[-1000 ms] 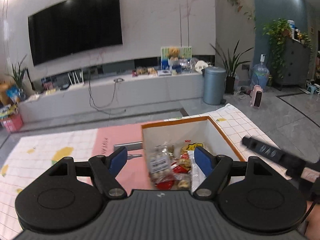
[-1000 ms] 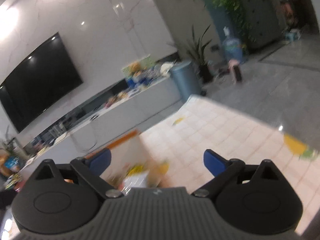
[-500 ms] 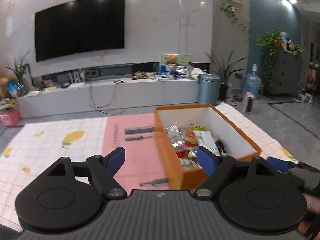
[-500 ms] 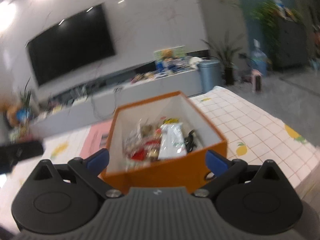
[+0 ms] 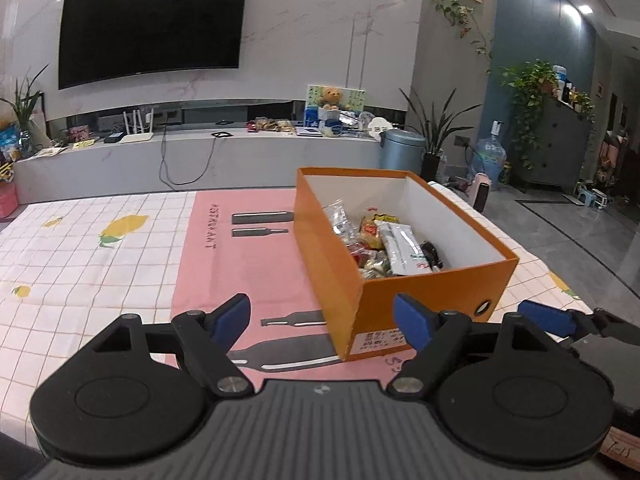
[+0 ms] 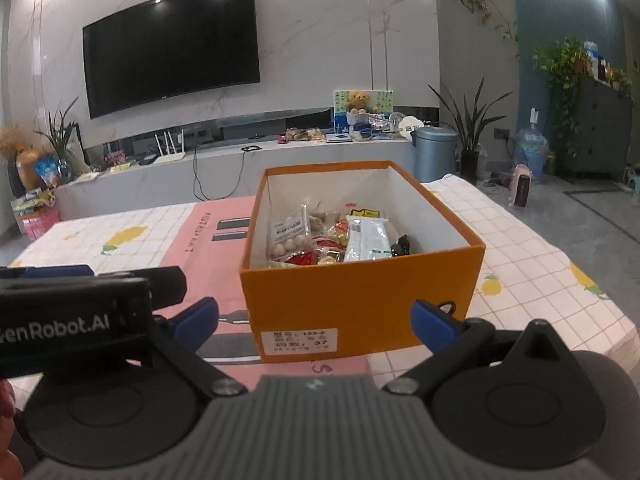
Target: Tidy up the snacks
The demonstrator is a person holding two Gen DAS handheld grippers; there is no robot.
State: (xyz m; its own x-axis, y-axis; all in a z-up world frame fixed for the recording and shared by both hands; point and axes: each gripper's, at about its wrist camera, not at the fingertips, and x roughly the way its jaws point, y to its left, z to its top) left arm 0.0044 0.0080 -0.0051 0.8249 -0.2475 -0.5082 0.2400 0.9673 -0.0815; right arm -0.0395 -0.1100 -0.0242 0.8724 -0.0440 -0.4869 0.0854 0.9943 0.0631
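Note:
An orange shoebox with white inner walls stands open on the table, and several wrapped snacks lie piled in it. My left gripper is open just in front of the box's near corner, and nothing touches its pads. My right gripper is open and faces the box's labelled near wall without touching it. In the left wrist view one blue right fingertip shows at the right. The left gripper's body fills the left side of the right wrist view.
The box rests partly on a pink mat that lies over a white checked cloth with lemon prints. The table's right edge drops to a grey floor. Beyond the table are a low TV console, a grey bin and potted plants.
Both grippers have drawn back from over the box, so it now shows whole in front of them. The right gripper's view has rolled level. The left jaws stand a little wider.

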